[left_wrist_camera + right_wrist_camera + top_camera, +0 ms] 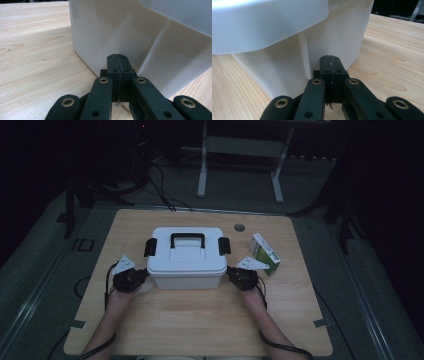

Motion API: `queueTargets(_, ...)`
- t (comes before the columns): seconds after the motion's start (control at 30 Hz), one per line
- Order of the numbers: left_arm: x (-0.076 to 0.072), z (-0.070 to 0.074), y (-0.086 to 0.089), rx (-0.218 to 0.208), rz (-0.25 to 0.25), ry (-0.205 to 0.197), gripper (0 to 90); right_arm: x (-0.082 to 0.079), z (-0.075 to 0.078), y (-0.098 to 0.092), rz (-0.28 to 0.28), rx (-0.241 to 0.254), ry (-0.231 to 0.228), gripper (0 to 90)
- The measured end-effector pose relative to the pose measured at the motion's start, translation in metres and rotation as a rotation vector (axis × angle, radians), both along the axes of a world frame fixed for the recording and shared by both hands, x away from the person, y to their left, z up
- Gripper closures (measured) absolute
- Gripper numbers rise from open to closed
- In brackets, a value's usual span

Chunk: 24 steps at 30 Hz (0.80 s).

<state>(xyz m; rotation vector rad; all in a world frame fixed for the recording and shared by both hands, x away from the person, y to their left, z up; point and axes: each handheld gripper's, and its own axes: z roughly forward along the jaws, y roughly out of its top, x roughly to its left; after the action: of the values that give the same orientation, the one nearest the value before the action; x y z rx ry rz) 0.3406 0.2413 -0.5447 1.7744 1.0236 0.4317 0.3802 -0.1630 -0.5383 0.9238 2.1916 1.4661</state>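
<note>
White storage box (186,257) sits at the centre of the high view on the wooden table (200,320), its long axis running left to right. Left gripper (136,276) and right gripper (236,276) flank its short ends, each with jaws pressed together on nothing, tips at the box walls, equally near.

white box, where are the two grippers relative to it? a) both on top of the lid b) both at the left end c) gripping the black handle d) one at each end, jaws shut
d: the left gripper and right gripper sit at opposite ends of the white box, each with jaws pressed together and empty.
</note>
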Motion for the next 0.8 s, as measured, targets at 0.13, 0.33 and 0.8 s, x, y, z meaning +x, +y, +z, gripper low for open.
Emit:
queueTargets(0.13,-0.003,0.000,-0.003,0.004,-0.009,0.001,89.9,-0.003,0.000,-0.004,-0.005,0.001,0.001,90.0)
queueTargets(0.33,-0.006,0.001,-0.008,0.007,-0.020,-0.001,89.9,-0.009,0.000,-0.009,-0.001,0.001,0.000,90.0)
queueTargets(0.8,-0.018,0.001,-0.019,0.013,-0.044,0.002,90.0,-0.025,-0.001,-0.023,0.000,0.017,0.010,90.0)
